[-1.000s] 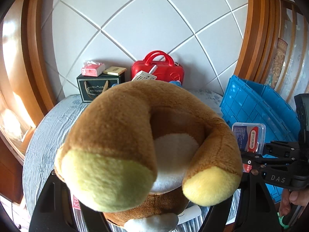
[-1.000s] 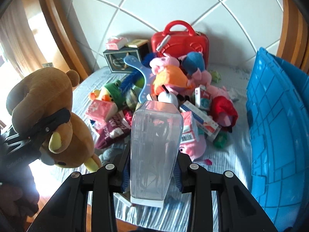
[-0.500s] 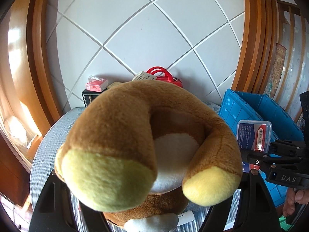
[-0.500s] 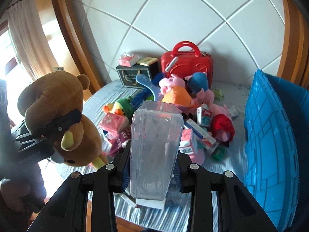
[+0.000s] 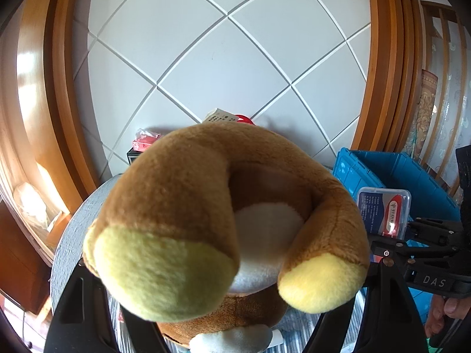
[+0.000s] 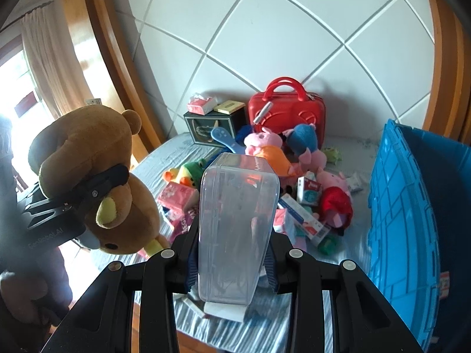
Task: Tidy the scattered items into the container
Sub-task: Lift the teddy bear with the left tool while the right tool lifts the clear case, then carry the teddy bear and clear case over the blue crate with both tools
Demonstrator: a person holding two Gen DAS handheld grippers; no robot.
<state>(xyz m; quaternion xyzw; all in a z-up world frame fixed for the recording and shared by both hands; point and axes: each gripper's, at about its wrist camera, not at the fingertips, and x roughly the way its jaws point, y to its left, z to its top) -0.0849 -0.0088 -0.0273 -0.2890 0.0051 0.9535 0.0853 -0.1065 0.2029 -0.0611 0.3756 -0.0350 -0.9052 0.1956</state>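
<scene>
A brown teddy bear point(image 5: 206, 206) fills the left wrist view, and my left gripper point(image 5: 229, 309) is shut on it. In the right wrist view the same bear point(image 6: 88, 147) hangs at the left, above the table edge, clamped in the left gripper point(image 6: 88, 191). My right gripper point(image 6: 232, 267) is shut on a clear plastic box point(image 6: 235, 229), held upright above the table's front. That box point(image 5: 382, 211) also shows in the left wrist view, just in front of the blue crate point(image 5: 397, 170). The blue crate point(image 6: 406, 206) stands open at the right.
A pile of plush toys, tissue packs and small cartons point(image 6: 279, 176) lies on the striped tablecloth point(image 6: 353, 244). A red case point(image 6: 285, 114) and a dark box point(image 6: 215, 126) stand at the back by the tiled wall. A hand point(image 5: 441, 311) grips the right tool.
Both grippers have risen with their loads. The pile and the table sit lower and farther off in both views, and more of the crate's inside shows.
</scene>
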